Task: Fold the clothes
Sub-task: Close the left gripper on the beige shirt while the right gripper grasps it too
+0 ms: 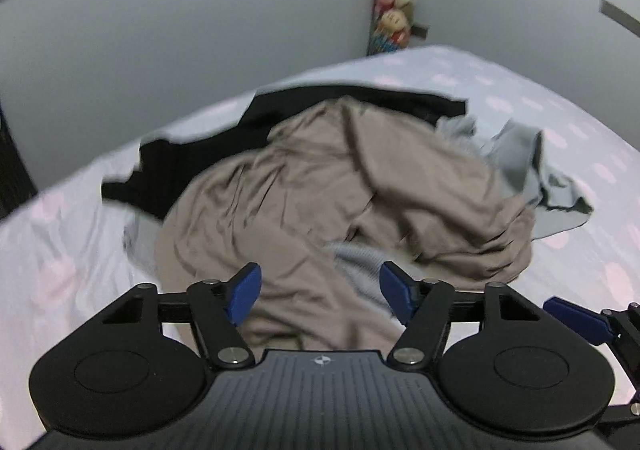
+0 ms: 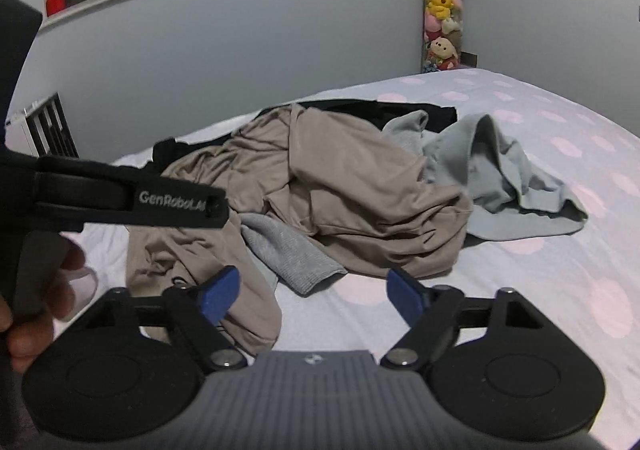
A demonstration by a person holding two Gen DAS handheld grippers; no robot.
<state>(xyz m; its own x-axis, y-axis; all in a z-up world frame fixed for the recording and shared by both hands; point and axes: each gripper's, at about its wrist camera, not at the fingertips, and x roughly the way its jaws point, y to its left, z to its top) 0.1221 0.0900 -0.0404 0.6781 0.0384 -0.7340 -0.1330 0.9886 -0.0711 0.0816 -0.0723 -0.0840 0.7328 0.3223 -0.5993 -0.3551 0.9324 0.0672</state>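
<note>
Clothes heaped mid-bed (image 2: 520, 290), tan shirt (image 2: 340, 186) topmost, soft, light and prone to slip; left gripper (image 1: 320, 292) and right gripper (image 2: 310, 296) both spread, empty; best pinch a near hem edge.

Both wrist views look down, close, across the bed (image 1: 520, 90), sharing the clothes pile (image 2: 340, 186).

Four pieces of clothing lie on one bed (image 2: 520, 290): one tan top (image 2: 340, 186), one black one (image 2: 436, 114), one light grey one (image 2: 508, 186), and one darker grey knit piece (image 2: 292, 254). One tall tube of soft toys (image 2: 442, 6) stands in the corner
</note>
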